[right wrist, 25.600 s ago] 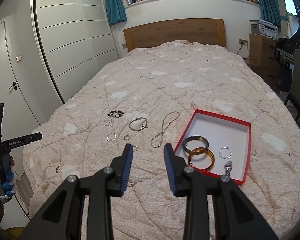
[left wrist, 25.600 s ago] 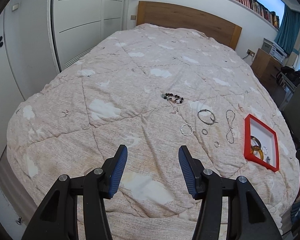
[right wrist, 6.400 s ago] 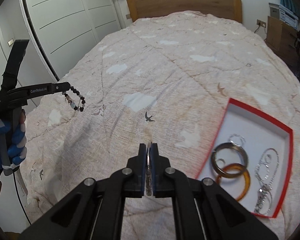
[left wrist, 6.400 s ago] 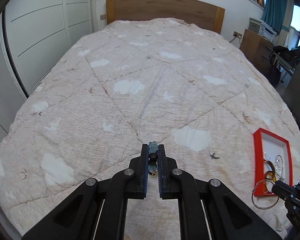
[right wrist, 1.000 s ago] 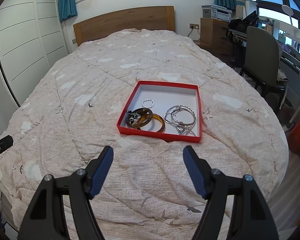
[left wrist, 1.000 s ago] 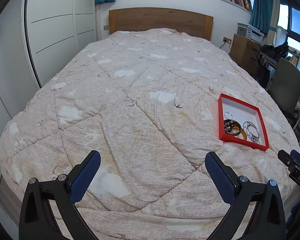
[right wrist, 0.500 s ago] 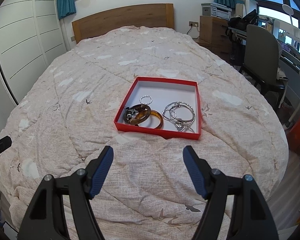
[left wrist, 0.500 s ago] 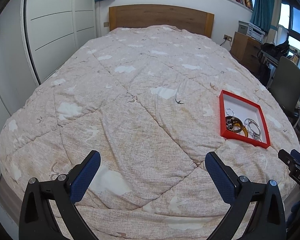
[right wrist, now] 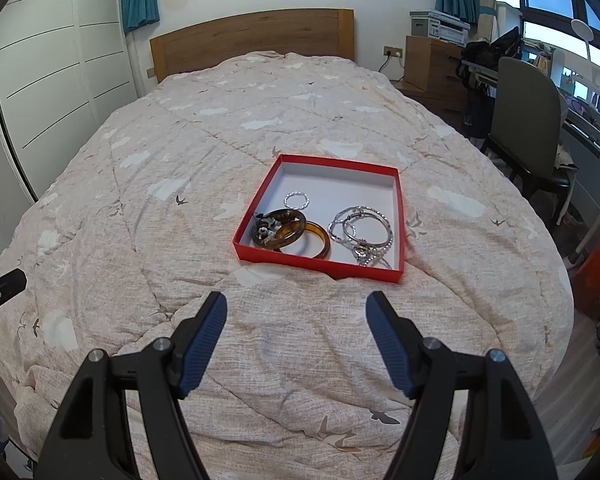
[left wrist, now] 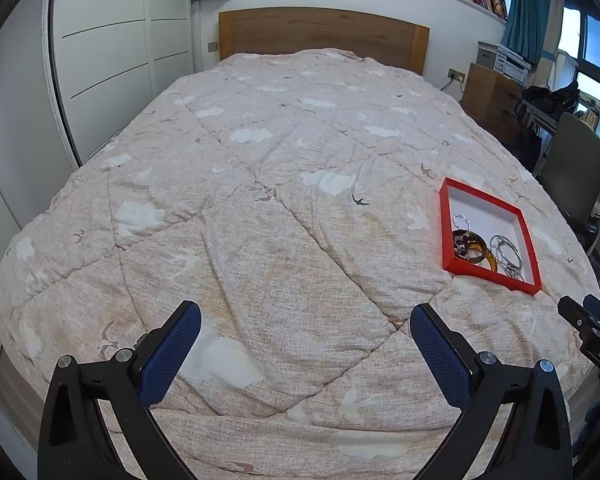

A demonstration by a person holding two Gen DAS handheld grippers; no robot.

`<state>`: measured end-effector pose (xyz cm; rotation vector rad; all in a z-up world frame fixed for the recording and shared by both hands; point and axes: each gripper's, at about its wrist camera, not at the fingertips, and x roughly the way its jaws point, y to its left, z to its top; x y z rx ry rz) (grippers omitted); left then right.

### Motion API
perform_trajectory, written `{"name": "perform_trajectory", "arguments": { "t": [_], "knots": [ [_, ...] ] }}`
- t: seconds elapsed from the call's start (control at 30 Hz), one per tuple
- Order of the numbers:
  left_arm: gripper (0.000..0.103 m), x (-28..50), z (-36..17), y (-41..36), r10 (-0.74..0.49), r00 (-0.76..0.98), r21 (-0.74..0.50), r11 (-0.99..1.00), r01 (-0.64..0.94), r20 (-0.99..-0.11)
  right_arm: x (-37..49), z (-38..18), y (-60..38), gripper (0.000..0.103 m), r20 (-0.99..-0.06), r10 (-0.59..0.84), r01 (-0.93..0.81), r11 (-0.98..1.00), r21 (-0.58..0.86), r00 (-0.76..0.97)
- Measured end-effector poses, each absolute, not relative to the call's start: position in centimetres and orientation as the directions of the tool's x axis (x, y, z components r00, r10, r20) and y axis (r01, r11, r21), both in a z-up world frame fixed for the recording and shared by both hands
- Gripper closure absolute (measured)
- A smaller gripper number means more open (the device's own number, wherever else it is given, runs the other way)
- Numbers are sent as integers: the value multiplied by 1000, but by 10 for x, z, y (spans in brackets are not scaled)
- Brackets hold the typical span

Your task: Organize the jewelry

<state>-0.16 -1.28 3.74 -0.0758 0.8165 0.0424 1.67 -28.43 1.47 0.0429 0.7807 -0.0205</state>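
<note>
Both the left gripper [left wrist: 305, 346] and right gripper [right wrist: 296, 334] are held wide, empty; the box [right wrist: 398, 208] could be tipped on the soft quilt [right wrist: 180, 168] if nudged.

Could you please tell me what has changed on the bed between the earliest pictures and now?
The loose pieces that lay on the quilt, including the beaded bracelet and the silver bangles, now lie in the red box. The left claw and right claw, which each gripped a piece seconds ago, have let go and stand open and empty. The amber bangle stayed in the box.
</note>
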Motion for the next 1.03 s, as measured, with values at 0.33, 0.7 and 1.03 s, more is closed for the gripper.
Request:
{"name": "perform_trajectory", "arguments": {
  "t": [0.33, 0.7, 1.03],
  "knots": [
    [0, -1, 36, -18, 11, 678, -36, 998, -55, -735, 17, 12, -283, 32, -705, 6, 26, 999, 34, 709],
    [0, 0, 34, -21, 15, 673, -31, 998, -56, -739, 17, 8, -284, 32, -707, 9, 30, 999, 43, 707],
    [0, 1, 32, -19, 8, 668, -38, 998, -55, -745, 17, 4, -283, 32, -711, 7, 34, 998, 44, 703]
  ]
}}
